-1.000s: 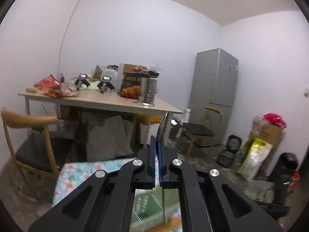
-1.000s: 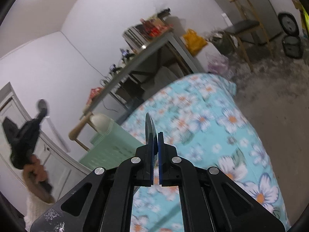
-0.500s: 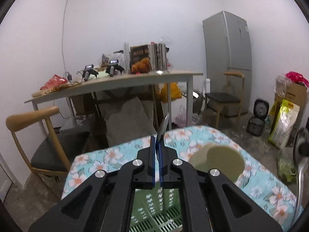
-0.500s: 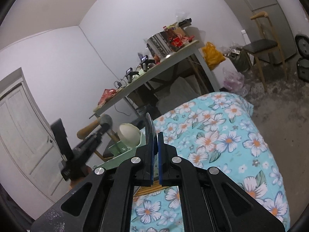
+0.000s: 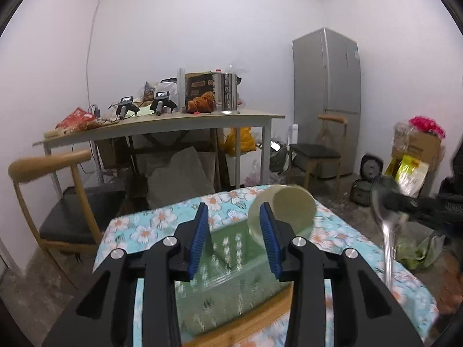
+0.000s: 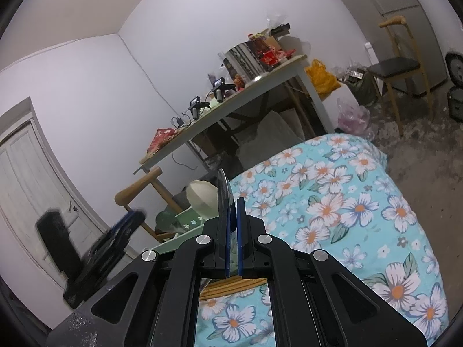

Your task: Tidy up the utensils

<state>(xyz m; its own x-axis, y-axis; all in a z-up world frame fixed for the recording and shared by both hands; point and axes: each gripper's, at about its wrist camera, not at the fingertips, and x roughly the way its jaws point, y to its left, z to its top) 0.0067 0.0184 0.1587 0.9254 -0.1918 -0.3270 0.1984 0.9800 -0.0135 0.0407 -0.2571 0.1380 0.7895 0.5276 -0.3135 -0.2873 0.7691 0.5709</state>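
Soft, even indoor light fills both views, with pale walls [image 5: 202,29] tinted slightly violet and few hard shadows. Fisheye bending curves the room's lines, and the corners go black. Motion blur smears the spoon [image 5: 386,217] (at the right edge) and the left tool [image 6: 115,231].

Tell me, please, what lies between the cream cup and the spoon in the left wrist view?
Nothing stands between them. In the left wrist view only a bare stretch of the flowered tablecloth shows between the tilted cream cup and the spoon.
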